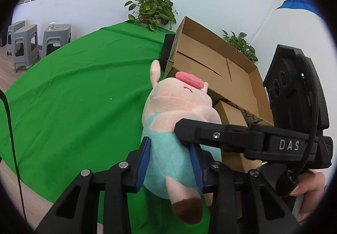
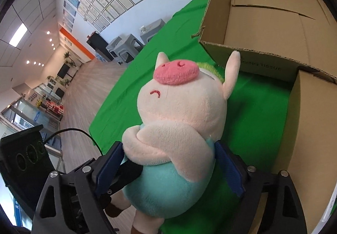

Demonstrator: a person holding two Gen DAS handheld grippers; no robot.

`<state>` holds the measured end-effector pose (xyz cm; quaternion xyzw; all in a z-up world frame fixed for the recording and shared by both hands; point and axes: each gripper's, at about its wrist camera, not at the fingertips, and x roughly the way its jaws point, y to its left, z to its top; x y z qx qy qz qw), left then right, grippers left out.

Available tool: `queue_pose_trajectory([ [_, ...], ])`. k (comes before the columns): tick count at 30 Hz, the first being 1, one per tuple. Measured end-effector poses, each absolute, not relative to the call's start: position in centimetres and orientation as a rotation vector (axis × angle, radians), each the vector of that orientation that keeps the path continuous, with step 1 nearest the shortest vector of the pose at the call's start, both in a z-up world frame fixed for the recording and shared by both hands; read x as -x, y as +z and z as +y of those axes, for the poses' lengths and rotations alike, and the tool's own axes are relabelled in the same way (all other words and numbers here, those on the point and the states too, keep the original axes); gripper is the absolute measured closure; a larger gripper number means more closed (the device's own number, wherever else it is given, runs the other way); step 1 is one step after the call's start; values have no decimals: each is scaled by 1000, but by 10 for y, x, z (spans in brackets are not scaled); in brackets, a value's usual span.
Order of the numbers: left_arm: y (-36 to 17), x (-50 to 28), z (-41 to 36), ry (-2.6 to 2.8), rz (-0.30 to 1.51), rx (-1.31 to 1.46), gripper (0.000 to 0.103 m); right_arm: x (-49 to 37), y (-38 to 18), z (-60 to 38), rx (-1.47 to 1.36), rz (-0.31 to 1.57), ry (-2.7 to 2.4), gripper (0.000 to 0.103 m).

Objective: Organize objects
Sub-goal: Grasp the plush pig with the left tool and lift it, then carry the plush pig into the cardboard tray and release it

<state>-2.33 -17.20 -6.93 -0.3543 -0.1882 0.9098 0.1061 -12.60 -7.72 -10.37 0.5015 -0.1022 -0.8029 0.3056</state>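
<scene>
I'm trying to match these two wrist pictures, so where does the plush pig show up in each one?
Left wrist view: the plush pig is at lower centre, head up, in front of the open cardboard box.
Right wrist view: the plush pig fills the centre.
Shared landmark: the open cardboard box, upper right in both.

Both tools are matte black plastic with triangular cut-outs in their linkage arms and round silver screws at the joints. The left tool (image 1: 171,162) carries flat blue pads (image 1: 143,162); the right tool (image 2: 170,168) has the same blue pads (image 2: 229,168). White letters "DAS" (image 1: 289,145) mark the right tool's finger. A thin black cable (image 2: 84,135) loops beside the left tool.
</scene>
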Motion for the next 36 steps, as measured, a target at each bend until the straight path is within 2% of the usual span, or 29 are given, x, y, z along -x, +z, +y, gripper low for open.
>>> queue_pose_trajectory([
  [5, -70, 22, -169, 2686, -529, 1036, 69, 130, -111, -89, -1311, -248, -2151, 20],
  [10, -67, 22, -161, 2708, -441, 1028, 72, 131, -117, -93, -1277, -282, -2164, 27],
  [18, -49, 17, -155, 2742, -399, 957, 73, 130, -97, -89, -1178, -337, -2170, 33],
  [27, 6, 43, -126, 2737, -240, 764, 73, 138, -18, -57, -972, -345, -2303, 33],
  [36, 68, 96, -89, 2729, -71, 533, 73, 158, 103, 19, -763, -308, -2425, 33],
])
